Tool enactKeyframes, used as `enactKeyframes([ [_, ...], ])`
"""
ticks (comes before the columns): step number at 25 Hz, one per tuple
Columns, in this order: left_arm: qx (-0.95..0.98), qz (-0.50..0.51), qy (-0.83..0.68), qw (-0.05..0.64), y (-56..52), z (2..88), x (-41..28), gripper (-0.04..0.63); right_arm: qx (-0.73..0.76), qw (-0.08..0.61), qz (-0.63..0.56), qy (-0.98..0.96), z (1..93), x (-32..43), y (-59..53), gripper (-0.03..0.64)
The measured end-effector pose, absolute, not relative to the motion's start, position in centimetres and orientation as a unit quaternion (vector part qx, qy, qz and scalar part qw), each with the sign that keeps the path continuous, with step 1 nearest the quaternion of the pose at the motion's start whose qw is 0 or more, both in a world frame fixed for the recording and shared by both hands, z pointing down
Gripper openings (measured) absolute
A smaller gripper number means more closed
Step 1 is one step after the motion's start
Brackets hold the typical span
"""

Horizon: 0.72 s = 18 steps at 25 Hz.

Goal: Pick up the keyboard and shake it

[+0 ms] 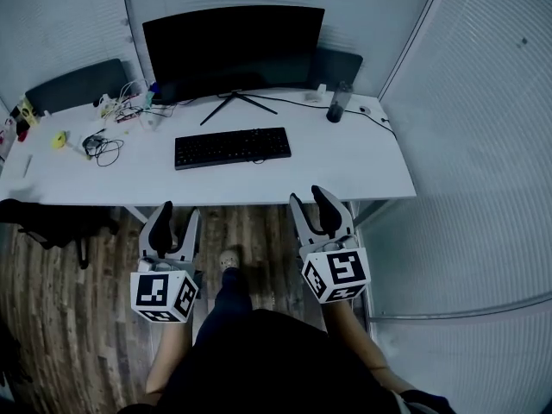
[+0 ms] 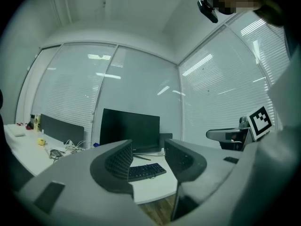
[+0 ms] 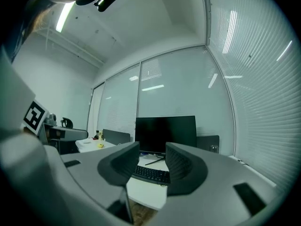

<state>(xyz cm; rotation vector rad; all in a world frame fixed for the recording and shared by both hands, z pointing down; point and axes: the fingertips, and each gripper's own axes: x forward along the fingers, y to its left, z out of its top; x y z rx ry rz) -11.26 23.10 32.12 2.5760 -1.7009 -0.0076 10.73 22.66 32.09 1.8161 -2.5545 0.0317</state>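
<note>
**Keyboard (image 1: 232,147) on desk (image 1: 362,166), both grippers empty**

The black keyboard lies mid-desk in front of the monitor (image 1: 233,50), back from the front edge. Left gripper (image 1: 178,214) and right gripper (image 1: 308,198) hover over the wood floor (image 1: 250,231) off that edge. Jaws apart, nothing between them, well apart from the keyboard.

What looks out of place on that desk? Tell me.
Only the loose tangle of cables on the desk's left part looks untidy. The keyboard lies flat before the monitor; nothing looks spilled.

Dim bluish light falls from a ceiling strip (image 3: 62,17) (mirrored in the glass (image 2: 108,74)), edges seemingly soft.
</note>
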Motion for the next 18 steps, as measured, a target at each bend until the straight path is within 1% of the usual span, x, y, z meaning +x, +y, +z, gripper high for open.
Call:
enactKeyframes([
  [2,0.835,-0.002,-0.549,0.037,19.5,32.6,-12.2,0.209,0.583,0.009,0.010,-0.813,32.2,10.5,19.3,0.176],
  [9,0.842,0.018,-0.536,0.064,7.0,34.9,-14.2,0.233,0.594,0.032,0.029,-0.803,33.8,9.8,7.4,0.178],
  [18,0.858,0.044,-0.501,0.102,-5.7,38.9,-15.4,0.233,0.623,0.076,0.076,-0.775,39.0,9.8,-4.6,0.179],
])
